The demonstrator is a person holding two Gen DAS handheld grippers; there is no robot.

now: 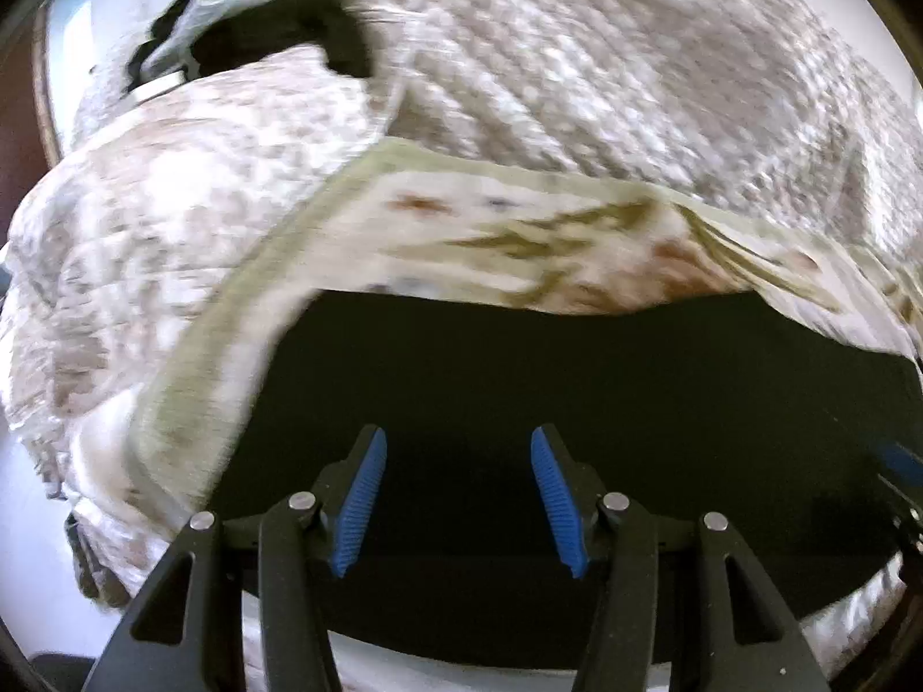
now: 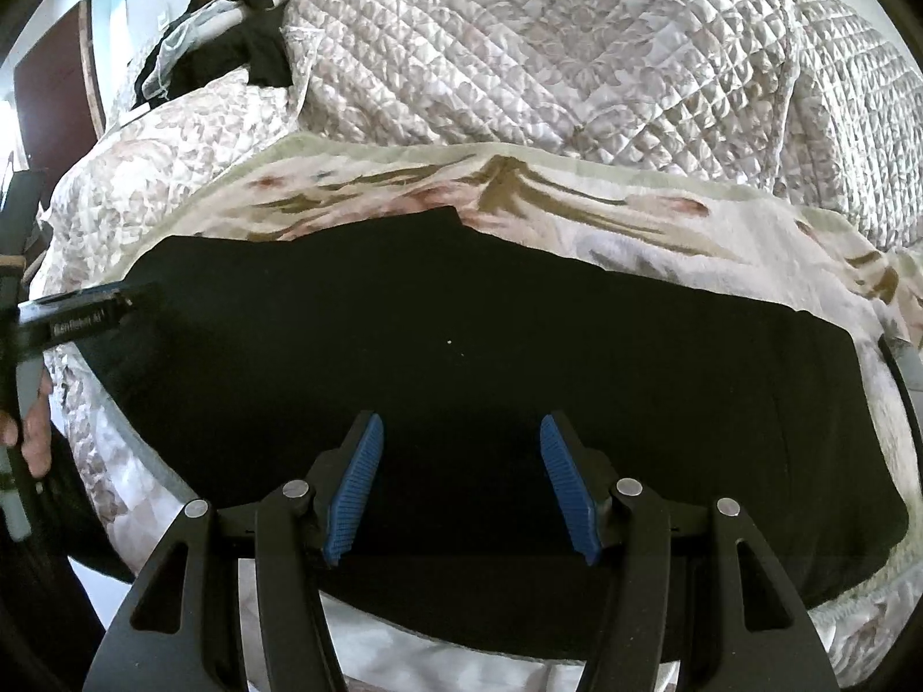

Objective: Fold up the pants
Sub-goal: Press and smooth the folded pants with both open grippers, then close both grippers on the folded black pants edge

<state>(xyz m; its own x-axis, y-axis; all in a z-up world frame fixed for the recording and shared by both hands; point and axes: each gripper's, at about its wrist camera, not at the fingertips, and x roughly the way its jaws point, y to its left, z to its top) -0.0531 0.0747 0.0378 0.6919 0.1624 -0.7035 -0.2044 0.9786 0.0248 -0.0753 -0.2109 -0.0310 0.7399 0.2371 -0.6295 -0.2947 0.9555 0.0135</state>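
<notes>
pants (image 2: 461,357) lie flat on the floral blanket (image 2: 577,196), long axis running nine to three o'clock. right gripper (image 2: 461,484) hovers over their middle, jaws apart, empty. left gripper (image 1: 456,501), also apart and empty, sits nearer the nine o'clock end.

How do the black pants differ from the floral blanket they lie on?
The black pants are plain and dark; the floral blanket is pale with green and pink motifs and a green border. The pants lie flat in a compact strip; the blanket spreads wider, showing beyond them on the far side and at the ends. The pants lie on top; the blanket lies underneath. Both are soft fabric on the bed, and neither is gripped.
</notes>
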